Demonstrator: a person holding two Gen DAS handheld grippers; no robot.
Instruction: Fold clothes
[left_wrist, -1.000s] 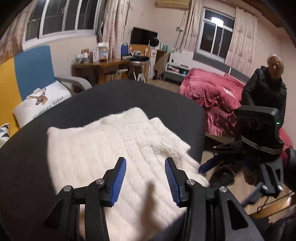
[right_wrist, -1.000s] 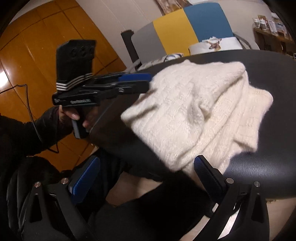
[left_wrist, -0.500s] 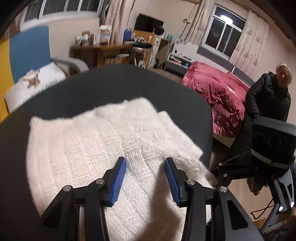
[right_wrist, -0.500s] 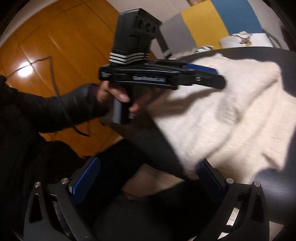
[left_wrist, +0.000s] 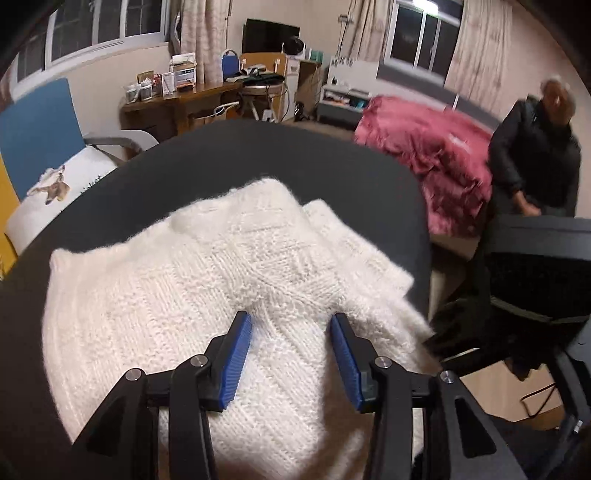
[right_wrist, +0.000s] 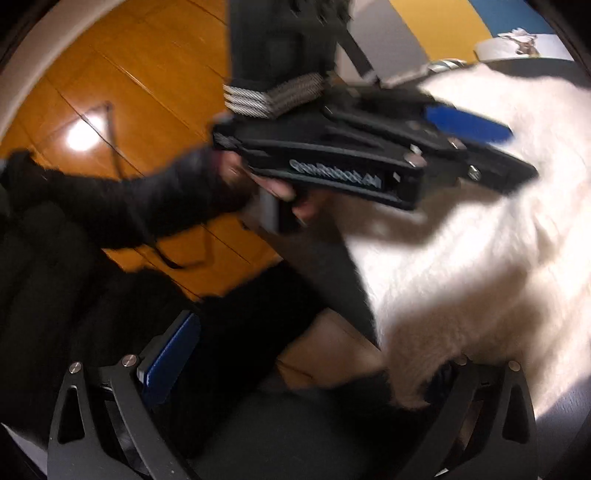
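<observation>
**White sweater spread on dark round table, both grippers unclenched at its near edge**

Behind the dark round table (left_wrist: 388, 184) a lived-in room is seen: a wooden desk (left_wrist: 177, 107) crowded with small items beyond the table's far edge, a pink quilt (left_wrist: 424, 162) heaped on a bed beyond the table's right side, and a blue-backed chair (left_wrist: 37, 125) with a white printed cushion (left_wrist: 55, 192) beyond its left side. A person in a dark jacket (left_wrist: 535, 155) is seen near the quilt, blurred.

A white knitted sweater (left_wrist: 184, 295) is laid on the table, folded over itself, with a second layer showing along the side nearest the quilt. Most of the table's near half is covered by it, and a fringe of it reaches the table's near edge.

The left gripper (left_wrist: 291, 354) is held low over the sweater, its blue pads (left_wrist: 236, 362) spread apart with knit visible between them; nothing is clasped. Whether the tips press into the fabric cannot be told.

From the right wrist view, the right gripper (right_wrist: 306, 373) is found at the table's near edge, its fingers set wide and holding nothing. One blue pad (right_wrist: 170, 362) is off the table over dark clothing; the other finger is partly hidden under the sweater's hanging edge (right_wrist: 424, 369). The left gripper (right_wrist: 476, 129) is seen there from the side, gripped by a hand (right_wrist: 280, 192) in a dark sleeve (right_wrist: 147, 199), extended over the sweater (right_wrist: 480, 240). This view is motion-blurred.
</observation>
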